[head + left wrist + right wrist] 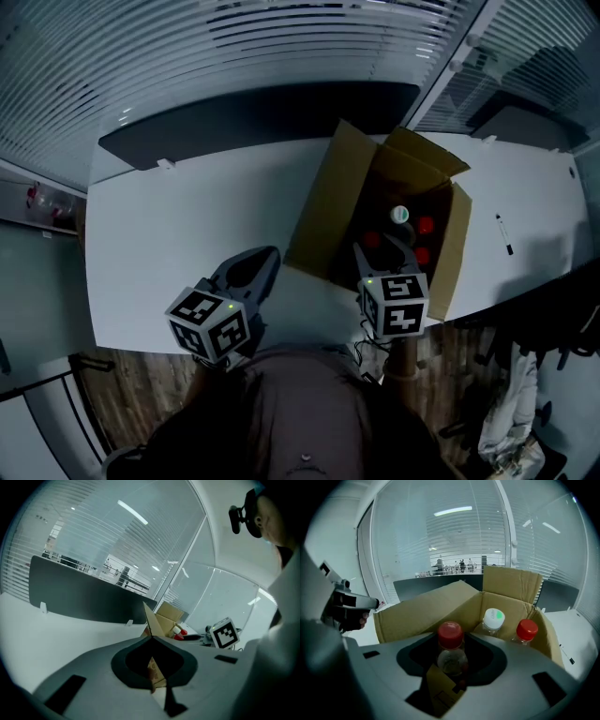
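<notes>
The left gripper (266,259) and the right gripper (386,249) have broad matte grey jaws that curve round a dark teardrop-shaped hollow. At each one's 6 o'clock end sits a white cube, the left cube (211,323) and the right cube (405,305), with black square markers and a small green light. Thin cables (361,354) hang below the right cube. The person wears a dark brownish top (300,412).

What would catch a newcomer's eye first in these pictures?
The open cardboard box on the white table, with red caps and one white cap showing inside. The right tool hangs over it, jaws either side of a red-capped bottle; the left tool, jaws together, is at the box's flap.
</notes>
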The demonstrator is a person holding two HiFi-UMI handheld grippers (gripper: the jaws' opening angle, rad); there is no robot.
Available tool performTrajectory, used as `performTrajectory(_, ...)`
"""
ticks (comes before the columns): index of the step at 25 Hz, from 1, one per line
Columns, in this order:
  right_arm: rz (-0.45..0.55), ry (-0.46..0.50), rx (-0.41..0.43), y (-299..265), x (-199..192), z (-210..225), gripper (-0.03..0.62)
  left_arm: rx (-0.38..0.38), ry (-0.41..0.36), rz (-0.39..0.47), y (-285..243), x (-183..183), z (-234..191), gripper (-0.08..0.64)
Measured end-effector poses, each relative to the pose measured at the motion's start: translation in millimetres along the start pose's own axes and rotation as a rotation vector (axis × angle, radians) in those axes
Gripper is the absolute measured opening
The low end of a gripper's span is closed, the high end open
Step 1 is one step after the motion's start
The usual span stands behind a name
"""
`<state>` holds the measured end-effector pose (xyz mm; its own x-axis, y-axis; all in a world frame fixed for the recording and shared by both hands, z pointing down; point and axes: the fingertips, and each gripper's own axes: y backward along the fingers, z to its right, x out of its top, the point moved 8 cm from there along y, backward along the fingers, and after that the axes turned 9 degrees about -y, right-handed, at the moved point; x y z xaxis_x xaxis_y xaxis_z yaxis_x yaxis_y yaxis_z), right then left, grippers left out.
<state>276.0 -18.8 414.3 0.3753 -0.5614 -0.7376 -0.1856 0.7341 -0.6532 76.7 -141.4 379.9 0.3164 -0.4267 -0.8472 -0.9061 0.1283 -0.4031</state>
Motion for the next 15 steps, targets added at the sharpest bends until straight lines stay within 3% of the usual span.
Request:
performTrajectory(8,0.019,-0.033,-0.014,2.6,0.4,3.0,0.178,-0.005,-0.005,-0.003,0.8,-1.6,-1.3,0.009)
performTrajectory(15,0.072,-0.007,-0.02,15.3,9.3,-3.4,0.175,-0.005,-0.013,-0.001,7.3,-0.9,-0.4,0.008)
